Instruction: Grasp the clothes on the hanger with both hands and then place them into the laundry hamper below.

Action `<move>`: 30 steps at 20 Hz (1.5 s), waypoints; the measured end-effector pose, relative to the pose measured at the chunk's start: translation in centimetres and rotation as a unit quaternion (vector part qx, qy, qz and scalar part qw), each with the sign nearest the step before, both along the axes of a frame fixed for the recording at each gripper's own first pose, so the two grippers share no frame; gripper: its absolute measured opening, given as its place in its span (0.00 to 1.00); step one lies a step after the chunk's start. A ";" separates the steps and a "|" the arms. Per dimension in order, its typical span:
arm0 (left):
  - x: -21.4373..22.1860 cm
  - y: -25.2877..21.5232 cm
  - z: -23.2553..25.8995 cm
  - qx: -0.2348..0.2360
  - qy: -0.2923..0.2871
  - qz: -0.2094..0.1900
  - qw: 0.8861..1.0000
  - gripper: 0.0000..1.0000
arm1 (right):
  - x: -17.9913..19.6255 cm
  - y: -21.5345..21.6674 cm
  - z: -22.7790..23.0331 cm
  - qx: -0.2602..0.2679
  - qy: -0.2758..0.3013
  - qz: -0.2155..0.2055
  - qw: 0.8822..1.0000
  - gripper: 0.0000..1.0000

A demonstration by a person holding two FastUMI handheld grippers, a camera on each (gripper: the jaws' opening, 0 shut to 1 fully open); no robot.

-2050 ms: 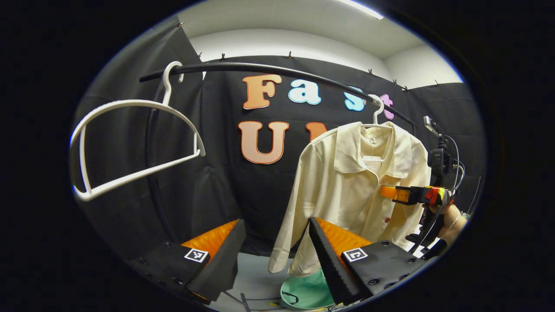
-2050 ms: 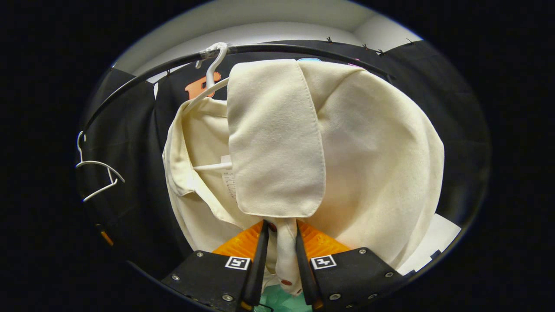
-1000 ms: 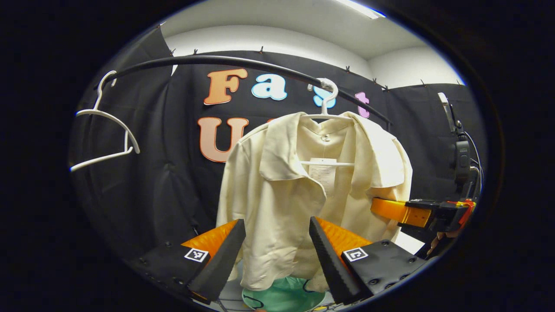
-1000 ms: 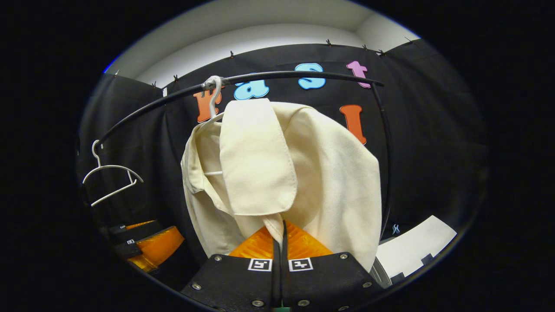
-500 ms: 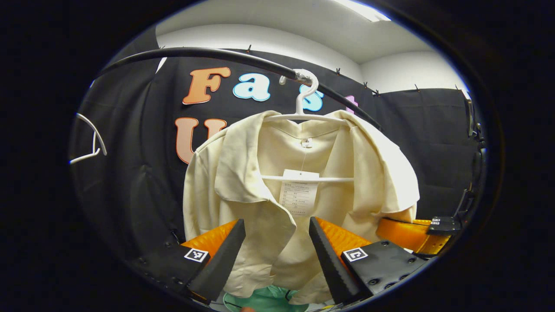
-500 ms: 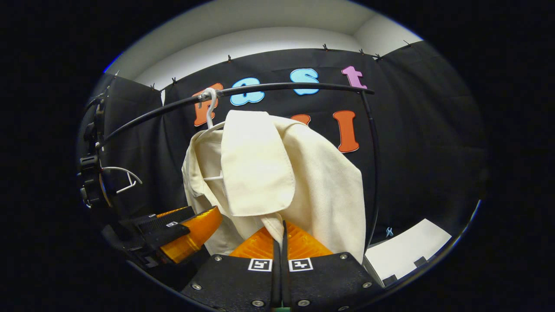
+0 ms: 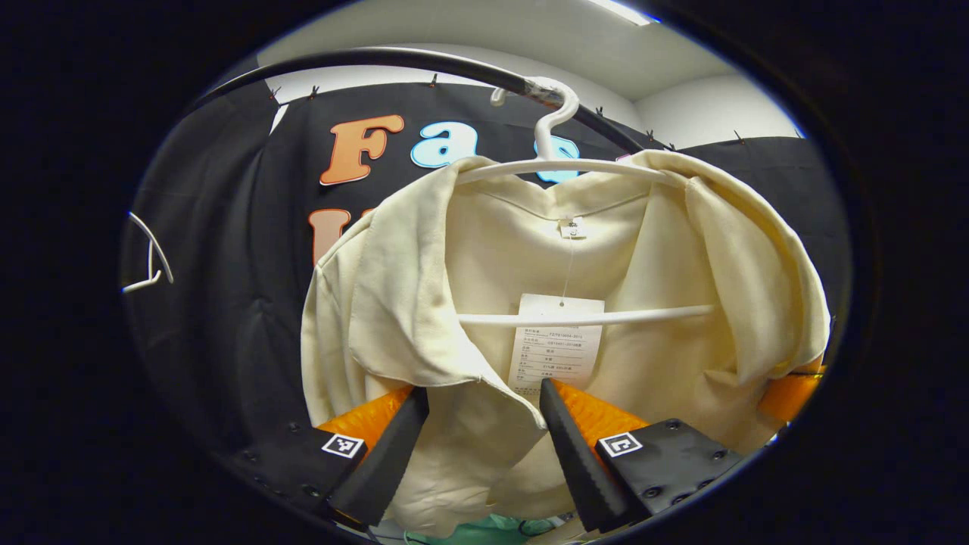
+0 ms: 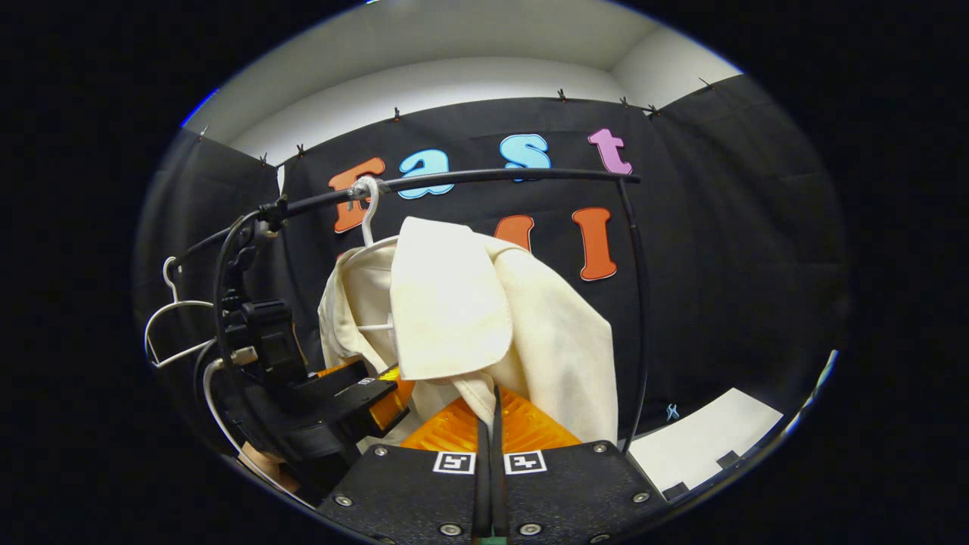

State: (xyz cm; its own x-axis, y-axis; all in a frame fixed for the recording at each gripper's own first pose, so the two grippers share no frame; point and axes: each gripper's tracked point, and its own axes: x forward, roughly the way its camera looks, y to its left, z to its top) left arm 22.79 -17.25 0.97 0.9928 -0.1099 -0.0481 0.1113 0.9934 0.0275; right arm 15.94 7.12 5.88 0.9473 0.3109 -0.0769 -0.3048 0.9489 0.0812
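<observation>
A cream shirt [image 7: 606, 250] hangs on a white hanger [image 7: 560, 163] from a black rail [image 7: 424, 60]. My left gripper [image 7: 482, 393] is open, close up to the shirt, with the collar flap and front panel lying between its fingers. My right gripper [image 8: 488, 397] is shut on the shirt's [image 8: 454, 303] other front edge, just below its collar flap. In the left gripper view the right gripper [image 7: 791, 393] peeks out from behind the shirt's side. In the right gripper view the left gripper [image 8: 371, 397] reaches into the shirt's open front. A sliver of the green hamper [image 7: 484, 530] lies below the shirt.
An empty white hanger [image 8: 178, 325] hangs further along the rail [image 8: 492, 178], to the left; it also sits at the left edge as the empty hanger [image 7: 147, 261]. A rail post [image 8: 640, 303] stands right of the shirt. A white sheet [image 8: 704, 439] lies on the floor.
My left gripper swung right and moved in until the shirt's front lay between its open fingers. My right gripper shut on the shirt's edge early on and has pulled back slightly.
</observation>
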 end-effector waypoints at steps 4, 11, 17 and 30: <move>-0.1 0.4 -0.3 -0.004 0.002 -0.005 1.000 0.77 | -0.1 0.0 0.8 0.004 -0.007 -0.003 1.000 0.00; -0.7 4.3 -1.6 0.015 0.052 0.050 0.997 0.07 | -0.4 0.6 1.5 0.003 -0.017 -0.002 1.000 0.00; -3.5 6.8 1.8 -0.018 0.041 0.019 0.999 0.07 | -0.5 0.3 3.7 0.002 -0.040 -0.004 0.999 0.00; -6.0 15.1 8.8 -0.045 0.009 0.051 0.998 0.07 | 0.2 -0.2 7.6 -0.009 -0.072 -0.015 0.997 0.00</move>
State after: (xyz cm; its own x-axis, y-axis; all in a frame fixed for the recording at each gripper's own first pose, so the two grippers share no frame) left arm 16.81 -2.16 9.78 0.9980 -0.0136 -0.0611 0.0097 0.9979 -0.0635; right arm 16.14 6.88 13.49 0.9580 0.2816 0.0550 -0.2830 0.9589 0.0211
